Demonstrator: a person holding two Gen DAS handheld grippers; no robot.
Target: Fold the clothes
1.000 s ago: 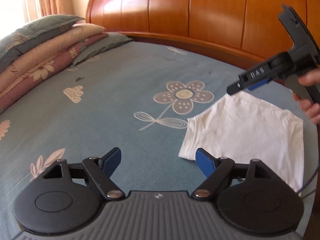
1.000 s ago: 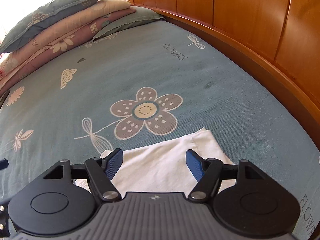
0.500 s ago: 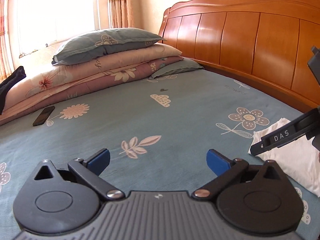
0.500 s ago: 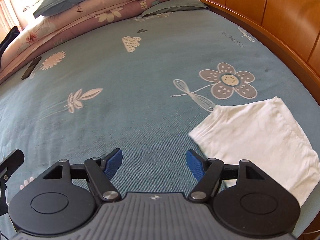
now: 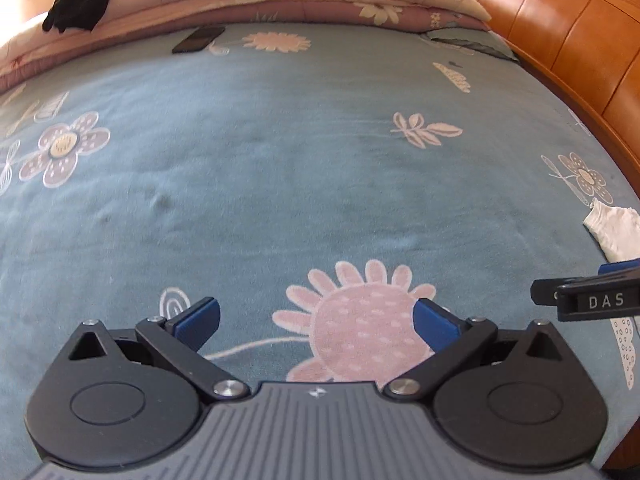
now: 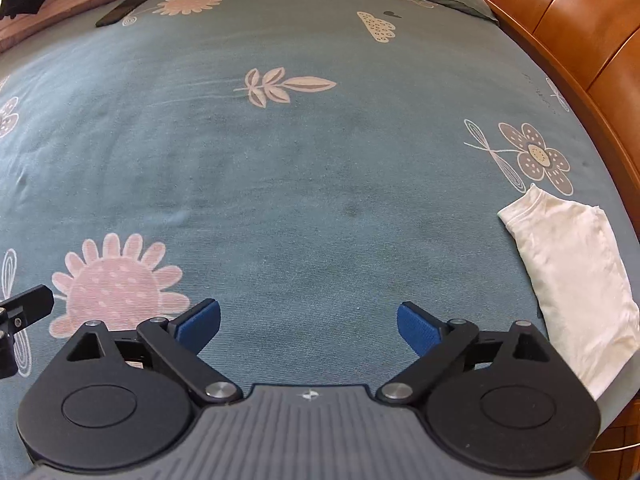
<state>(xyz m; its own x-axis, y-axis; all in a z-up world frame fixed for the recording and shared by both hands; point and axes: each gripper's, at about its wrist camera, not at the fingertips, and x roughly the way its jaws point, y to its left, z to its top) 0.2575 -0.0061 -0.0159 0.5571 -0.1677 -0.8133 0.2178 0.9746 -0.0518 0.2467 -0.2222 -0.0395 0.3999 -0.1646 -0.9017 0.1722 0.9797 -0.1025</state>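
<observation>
The right gripper [image 6: 308, 322] hangs with blue pads wide apart over the teal flowered bedsheet [image 6: 300, 168]; a folded white garment [image 6: 576, 280] lies right, near the wooden headboard [image 6: 580, 20].

A blue bed sheet [image 5: 280, 168] with flower prints fills the frame. A dark phone [image 5: 199, 39] lies at the upper left, near stacked quilts [image 5: 280, 4]. A wooden headboard [image 5: 568, 32] stands at the upper right.

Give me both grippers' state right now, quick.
Left gripper: open, holding nothing, over the blue bedsheet.
Right gripper: open, holding nothing; the folded white garment lies off to its right.
</observation>
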